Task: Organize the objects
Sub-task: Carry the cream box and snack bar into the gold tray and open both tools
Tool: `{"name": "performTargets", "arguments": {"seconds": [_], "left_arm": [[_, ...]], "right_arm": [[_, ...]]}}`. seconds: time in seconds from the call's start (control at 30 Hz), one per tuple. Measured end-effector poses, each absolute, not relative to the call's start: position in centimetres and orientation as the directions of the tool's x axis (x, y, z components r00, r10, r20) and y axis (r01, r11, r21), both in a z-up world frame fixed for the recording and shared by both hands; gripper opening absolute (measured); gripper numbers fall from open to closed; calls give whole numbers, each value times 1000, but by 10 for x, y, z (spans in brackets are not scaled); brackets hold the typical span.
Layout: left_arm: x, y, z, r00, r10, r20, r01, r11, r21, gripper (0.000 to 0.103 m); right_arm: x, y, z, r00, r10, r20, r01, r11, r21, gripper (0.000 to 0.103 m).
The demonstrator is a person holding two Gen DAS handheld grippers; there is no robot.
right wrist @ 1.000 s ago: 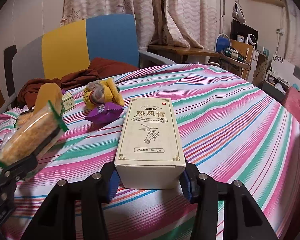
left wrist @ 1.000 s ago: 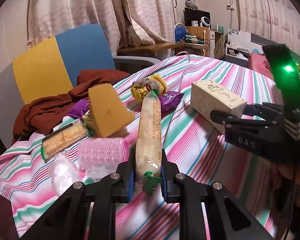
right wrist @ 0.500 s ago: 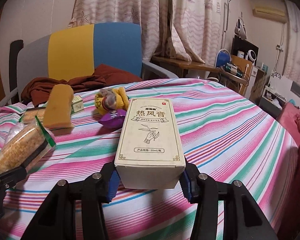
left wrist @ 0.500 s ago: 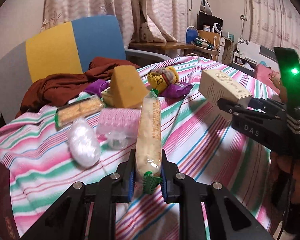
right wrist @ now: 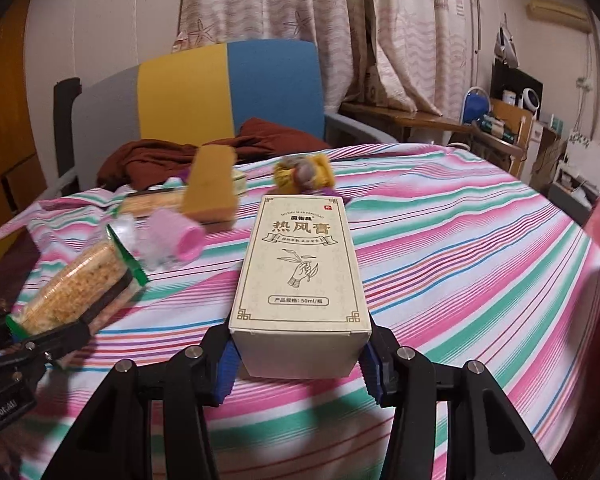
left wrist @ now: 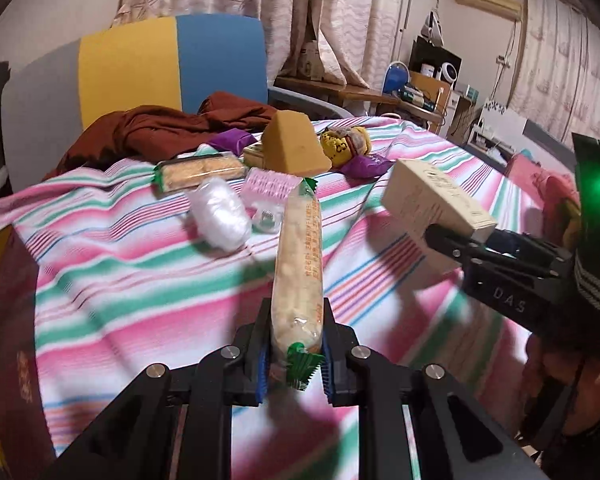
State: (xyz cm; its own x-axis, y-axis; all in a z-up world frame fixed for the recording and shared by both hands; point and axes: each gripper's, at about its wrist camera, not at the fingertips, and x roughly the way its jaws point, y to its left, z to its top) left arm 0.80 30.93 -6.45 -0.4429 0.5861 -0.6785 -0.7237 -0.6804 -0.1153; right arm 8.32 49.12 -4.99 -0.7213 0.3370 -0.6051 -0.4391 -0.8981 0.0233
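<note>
My left gripper [left wrist: 294, 364] is shut on a long clear packet of rice crackers [left wrist: 298, 268] with green ends, held above the striped bedspread. The same packet [right wrist: 76, 292] shows at the left of the right wrist view. My right gripper [right wrist: 298, 364] is shut on a cream carton [right wrist: 300, 276] printed with a hand drawing; in the left wrist view that carton [left wrist: 436, 200] hangs at the right. Behind lie a biscuit packet [left wrist: 200, 170], a pink hair roller [left wrist: 272, 186], a white plastic bundle [left wrist: 220, 214], a tan wedge sponge [left wrist: 292, 148], a yellow plush [left wrist: 344, 144] and a purple pouch [left wrist: 366, 168].
The pink, green and white striped bedspread [right wrist: 460, 264] covers the surface. A brown garment [left wrist: 168, 128] lies at the back against a yellow and blue chair [right wrist: 228, 88]. A desk with clutter [right wrist: 492, 120] stands at the far right, curtains behind.
Both grippers have drawn back from the pile and shifted sideways, each keeping its grip. The items on the bedspread now sit farther away and higher in both views.
</note>
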Motion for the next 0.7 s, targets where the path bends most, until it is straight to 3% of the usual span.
{"name": "performTargets", "arguments": {"seconds": [0.47,0.7], "left_arm": [[6,200,-22,-552,593,-586,-605,-769,-208,19],[-13,132,-16,-613,518,-597,-476,-845,-244,19]], "right_arm": [[55,369,-10,-813,78,-577,-180,-976,123,51],[36,300,9,-813,-85,-576,-11,-987,161,51]]}}
